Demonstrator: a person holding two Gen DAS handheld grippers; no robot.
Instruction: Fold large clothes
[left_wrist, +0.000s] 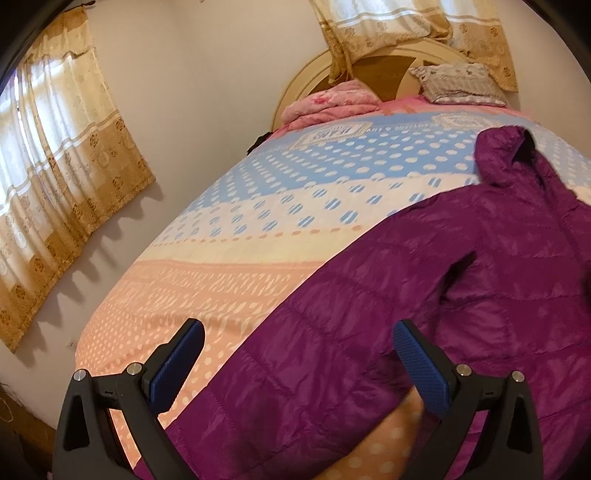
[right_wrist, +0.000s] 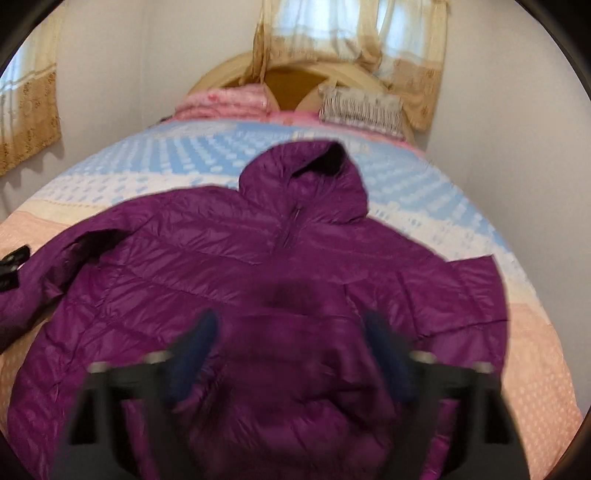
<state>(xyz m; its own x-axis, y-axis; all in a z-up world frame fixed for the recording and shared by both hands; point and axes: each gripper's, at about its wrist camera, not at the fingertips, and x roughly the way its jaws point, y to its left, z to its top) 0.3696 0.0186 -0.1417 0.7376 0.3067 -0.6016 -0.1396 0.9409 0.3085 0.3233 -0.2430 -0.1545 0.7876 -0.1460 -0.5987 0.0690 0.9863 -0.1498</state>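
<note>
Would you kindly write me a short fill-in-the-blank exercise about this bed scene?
1. The quilted jacket spread on the bed is ____ in colour.
2. The jacket's hood points toward the ____.
3. The right gripper has its fingers ____, with nothing clamped.

Missing words: purple; headboard; open

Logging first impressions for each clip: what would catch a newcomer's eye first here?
A purple quilted hooded jacket lies spread front-up across the bed, hood toward the headboard. Under it is a bright bedspread banded in blue, white and peach dots. Both claws hang open over the jacket's near edge: the left claw sharp, the right claw blurred.
</note>
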